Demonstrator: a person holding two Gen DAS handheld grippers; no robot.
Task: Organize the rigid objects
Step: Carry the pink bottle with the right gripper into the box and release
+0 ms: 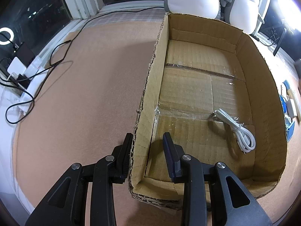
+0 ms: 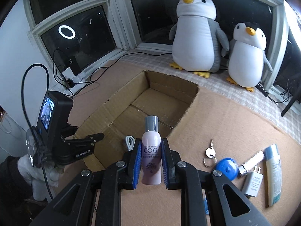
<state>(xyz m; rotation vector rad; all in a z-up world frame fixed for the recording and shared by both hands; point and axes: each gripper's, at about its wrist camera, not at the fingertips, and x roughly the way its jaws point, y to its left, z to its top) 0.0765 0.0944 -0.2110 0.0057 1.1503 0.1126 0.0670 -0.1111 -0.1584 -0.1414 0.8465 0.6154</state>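
An open cardboard box (image 1: pixel 263 94) (image 2: pixel 105 113) rests on the tan mat, holding only a coiled white cable (image 1: pixel 240 131) (image 2: pixel 129 141). My left gripper (image 1: pixel 147 134) straddles the box's left wall near the near corner, shut on it, with the outer pad against the cardboard. In the right wrist view, the left gripper's fingers (image 2: pixel 97 136) show at that same wall. My right gripper (image 2: pixel 151 140) is shut on a pale pink bottle (image 2: pixel 151 156) with a grey cap, held upright in the air before the box's near edge.
On the mat right of the box lie a key on a ring (image 2: pixel 209 153), a blue round tape measure (image 2: pixel 227 168), a white charger plug (image 2: pixel 253 183), a silvery stick (image 2: pixel 252 160) and a cream tube (image 2: pixel 273 173). Two plush penguins (image 2: pixel 197 37) stand behind the box. Black cables and a power strip (image 1: pixel 28 71) lie at far left.
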